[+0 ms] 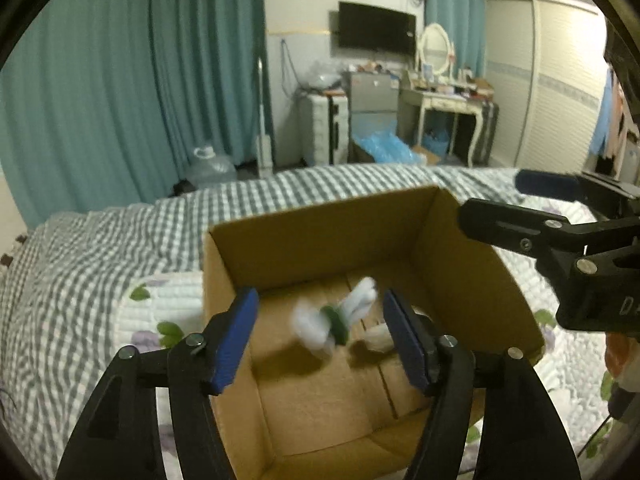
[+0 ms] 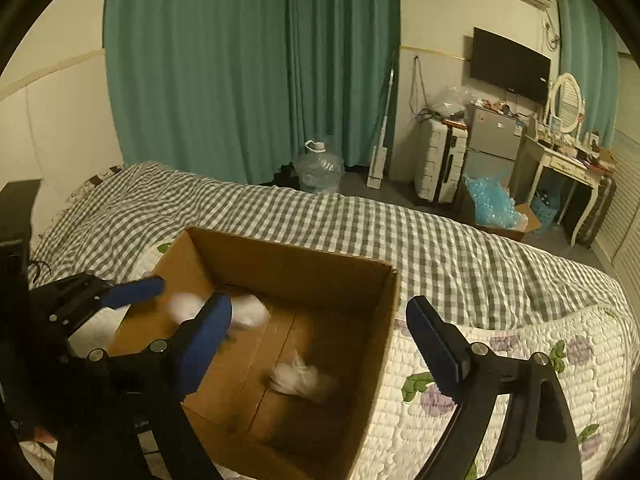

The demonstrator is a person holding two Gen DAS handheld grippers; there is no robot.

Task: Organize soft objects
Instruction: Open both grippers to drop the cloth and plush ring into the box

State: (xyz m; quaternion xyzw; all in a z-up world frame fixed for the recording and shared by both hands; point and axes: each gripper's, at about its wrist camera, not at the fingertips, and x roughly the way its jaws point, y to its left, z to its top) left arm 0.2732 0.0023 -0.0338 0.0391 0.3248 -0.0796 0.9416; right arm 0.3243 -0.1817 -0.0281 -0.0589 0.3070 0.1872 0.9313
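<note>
- Left gripper point(image 1: 320, 330) nearest the lens, hanging over the near part of the cardboard box point(image 1: 320, 228), blue-padded fingers point(image 1: 234, 340) spread wide with nothing between them touching either pad.
- White-and-green soft toy point(image 1: 334, 320) blurred, between those spread fingers but apart from both, above the box floor; whether touching the floor cannot be told.
- Second pale soft bundle point(image 1: 378, 338) on the box floor, just right of the blurred toy and close to the left gripper's right finger; seen again near the middle of the box floor point(image 2: 296, 378) from the right wrist.
- Right gripper point(image 2: 320, 344) straddling the right wall of the box, one finger over the inside, the other point(image 2: 438, 346) outside over the quilt, jaws wide apart and holding nothing.
- Same right gripper point(image 1: 516, 208) at the right rim of the box in the left wrist view.
- Box open-topped, resting on a white flowered quilt point(image 2: 500, 360).
- Grey-checked bedspread point(image 2: 400, 228) beyond the box, covering the bed.
- Farther behind the box: water jug point(image 2: 318, 168) on the floor, teal curtains point(image 2: 248, 68), white suitcase point(image 2: 440, 160), small fridge point(image 2: 494, 138), dressing table with oval mirror point(image 2: 566, 98), wall television point(image 2: 510, 66).
</note>
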